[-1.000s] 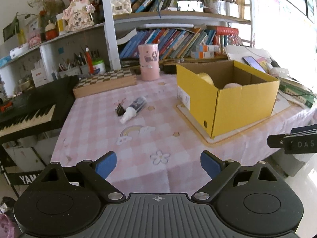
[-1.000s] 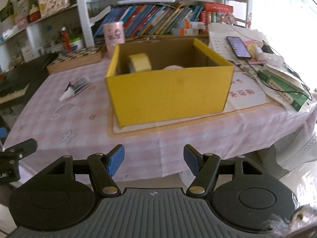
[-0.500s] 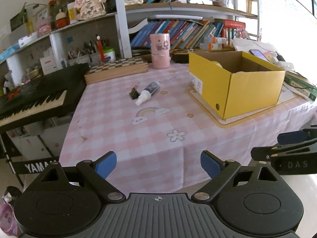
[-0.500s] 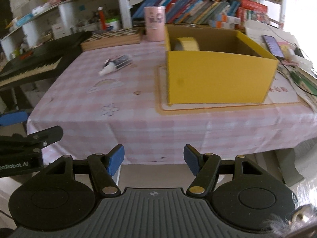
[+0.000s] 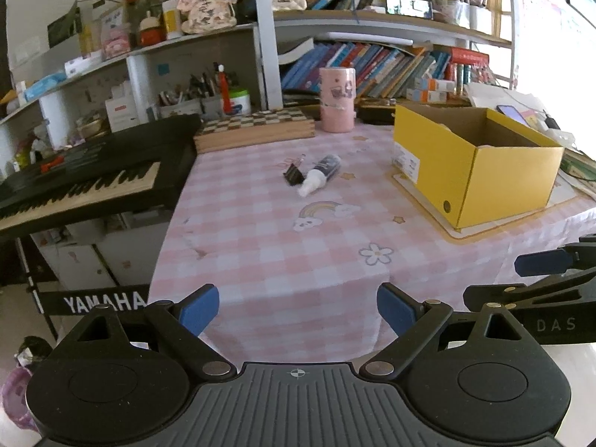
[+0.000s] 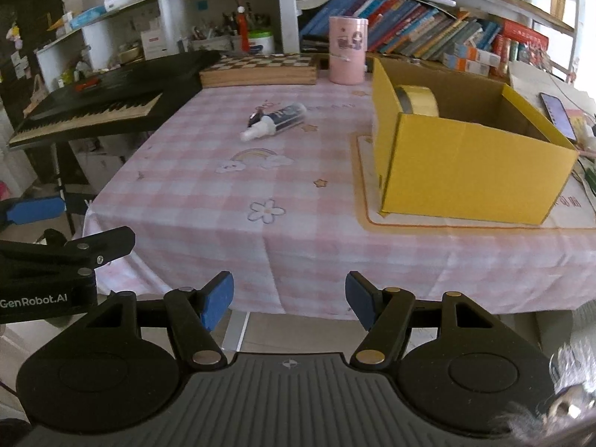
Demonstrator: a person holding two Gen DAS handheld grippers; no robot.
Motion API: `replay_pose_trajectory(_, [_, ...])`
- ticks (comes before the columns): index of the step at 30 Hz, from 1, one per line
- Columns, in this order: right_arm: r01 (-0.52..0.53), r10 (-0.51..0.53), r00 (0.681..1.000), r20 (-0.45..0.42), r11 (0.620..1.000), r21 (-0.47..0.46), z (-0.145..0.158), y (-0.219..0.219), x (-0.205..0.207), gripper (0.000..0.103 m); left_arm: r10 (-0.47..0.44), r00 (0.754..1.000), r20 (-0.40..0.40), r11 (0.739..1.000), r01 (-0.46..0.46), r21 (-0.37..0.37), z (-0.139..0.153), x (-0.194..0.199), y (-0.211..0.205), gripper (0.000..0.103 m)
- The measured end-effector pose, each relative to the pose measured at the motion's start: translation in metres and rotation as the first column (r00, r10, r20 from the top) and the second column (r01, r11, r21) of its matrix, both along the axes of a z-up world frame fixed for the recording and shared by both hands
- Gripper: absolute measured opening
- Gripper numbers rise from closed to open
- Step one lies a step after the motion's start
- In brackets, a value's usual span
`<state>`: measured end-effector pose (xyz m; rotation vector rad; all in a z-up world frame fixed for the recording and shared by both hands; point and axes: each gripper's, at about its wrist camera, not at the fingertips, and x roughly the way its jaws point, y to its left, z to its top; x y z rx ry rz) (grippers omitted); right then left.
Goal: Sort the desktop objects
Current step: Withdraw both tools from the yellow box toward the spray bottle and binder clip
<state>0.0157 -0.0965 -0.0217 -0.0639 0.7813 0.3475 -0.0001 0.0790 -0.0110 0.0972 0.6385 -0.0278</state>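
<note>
Blue-padded jaws of left gripper (image 5: 296,305) and right gripper (image 6: 289,300) gape wide, empty, off the bench's (image 6: 298,201) near edge. Far off lies a small bottle (image 6: 275,121) beside a binder clip (image 5: 292,175): probably light, smooth, rollable; grip its dark barrel crosswise. Yellow box (image 6: 465,171) sits right.

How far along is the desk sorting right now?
Done: a tape roll sits inside the yellow box. In hand: nothing; left gripper and right gripper are open, off the table. Left: the bottle and binder clip on the tablecloth.
</note>
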Motion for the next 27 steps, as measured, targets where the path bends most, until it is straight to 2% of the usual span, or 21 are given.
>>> replay_pose_trajectory(15, [-0.009, 0.008, 0.999, 0.042, 1.000, 0.025, 0.012, 0.029, 0.012, 0.064, 0.031, 0.998, 0.052, 1.000, -0.031, -0.006, 0.011, 0.009, 0.018, 0.094])
replay_pose_trajectory(22, [-0.012, 0.012, 0.999, 0.049, 1.000, 0.014, 0.013, 0.032, 0.022, 0.064, 0.033, 0.998, 0.055, 0.999, -0.032, -0.009, 0.011, 0.014, 0.019, 0.094])
replay_pose_trajectory(27, [-0.014, 0.014, 0.999, 0.050, 1.000, 0.008, 0.011, 0.033, 0.035, 0.064, 0.040, 0.998, 0.046, 0.999, -0.039, -0.016, 0.010, 0.032, 0.018, 0.094])
